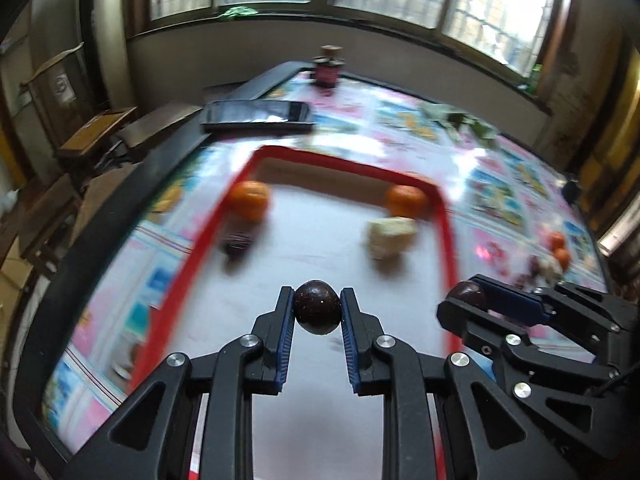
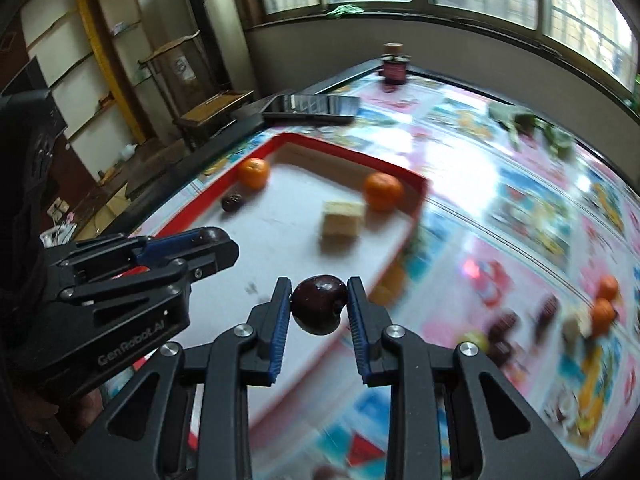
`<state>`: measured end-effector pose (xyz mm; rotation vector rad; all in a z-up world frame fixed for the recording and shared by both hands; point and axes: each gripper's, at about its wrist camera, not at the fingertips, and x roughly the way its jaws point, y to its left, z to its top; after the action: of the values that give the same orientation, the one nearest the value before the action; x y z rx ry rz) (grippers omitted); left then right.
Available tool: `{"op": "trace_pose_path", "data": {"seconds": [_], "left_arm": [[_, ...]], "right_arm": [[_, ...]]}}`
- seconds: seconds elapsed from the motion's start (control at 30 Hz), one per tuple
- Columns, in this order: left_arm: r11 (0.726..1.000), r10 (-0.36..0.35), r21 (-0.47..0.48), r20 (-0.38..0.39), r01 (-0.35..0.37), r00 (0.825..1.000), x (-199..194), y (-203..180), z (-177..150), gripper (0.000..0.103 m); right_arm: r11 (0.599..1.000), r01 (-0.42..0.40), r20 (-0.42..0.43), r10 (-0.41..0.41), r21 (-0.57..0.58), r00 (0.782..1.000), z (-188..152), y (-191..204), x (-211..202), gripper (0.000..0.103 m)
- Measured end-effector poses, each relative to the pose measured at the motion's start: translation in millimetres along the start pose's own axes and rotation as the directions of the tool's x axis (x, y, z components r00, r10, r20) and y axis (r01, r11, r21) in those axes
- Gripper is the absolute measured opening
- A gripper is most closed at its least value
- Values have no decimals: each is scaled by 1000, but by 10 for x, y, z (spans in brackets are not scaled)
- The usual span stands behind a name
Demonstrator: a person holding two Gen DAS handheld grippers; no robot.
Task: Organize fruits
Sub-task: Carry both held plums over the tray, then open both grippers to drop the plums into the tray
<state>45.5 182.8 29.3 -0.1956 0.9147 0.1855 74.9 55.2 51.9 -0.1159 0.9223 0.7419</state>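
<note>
My left gripper [image 1: 317, 309] is shut on a dark round fruit [image 1: 317, 306] above the white floor of a red-rimmed tray [image 1: 344, 163]. My right gripper [image 2: 319, 307] is shut on a dark red plum-like fruit [image 2: 319, 310] over the tray's right rim [image 2: 404, 232]. Each gripper shows in the other's view, the right one [image 1: 460, 300] at the tray's right rim, the left one [image 2: 216, 240] over the tray. In the tray lie two oranges [image 1: 249, 200] [image 1: 406, 199], a pale cube [image 1: 390, 236] and a dark fruit [image 1: 237, 242].
A black phone [image 1: 258, 116] lies beyond the tray. A dark jar [image 1: 328, 67] stands at the table's far end. Loose oranges [image 2: 604, 300], dark fruits [image 2: 506, 326] and a pale piece lie on the patterned tablecloth at the right. Green leaves [image 2: 528, 120] lie far right.
</note>
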Motion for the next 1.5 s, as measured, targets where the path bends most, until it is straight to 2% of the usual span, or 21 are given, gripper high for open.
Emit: {"op": "trace_pose_path", "data": {"seconds": [0.27,0.4,0.7,0.8,0.87,1.07,1.3,1.5], "left_arm": [[997,60,-44,-45,-62,997,355,328,101,22],[996,67,-61,-57,-70,996,451,411,132,22],[994,85,-62,-73,-90,994,522,385,124,24],[994,77,-69,-87,-83,993,532,384,125,38],[992,94,-71,-91,-100,991,518,372,108,50],[992,106,-63,-67,-110,992,395,342,32,65],[989,140,-37,-44,-142,989,234,274,-24,69],[989,144,-14,-27,-144,989,97,160,-71,69]], "right_arm": [[1000,-16,-52,16,1,999,269,124,602,30],[1000,-15,-74,16,17,997,341,91,755,30],[1000,1,-90,-3,-22,996,351,133,852,30],[1000,6,-99,-8,-17,995,343,130,852,31],[1000,16,-105,-18,-21,994,340,138,841,31],[999,44,-111,-47,-27,993,278,115,742,33],[998,60,-68,-59,6,996,202,91,468,46],[998,51,-35,-50,30,998,127,102,246,47]]}}
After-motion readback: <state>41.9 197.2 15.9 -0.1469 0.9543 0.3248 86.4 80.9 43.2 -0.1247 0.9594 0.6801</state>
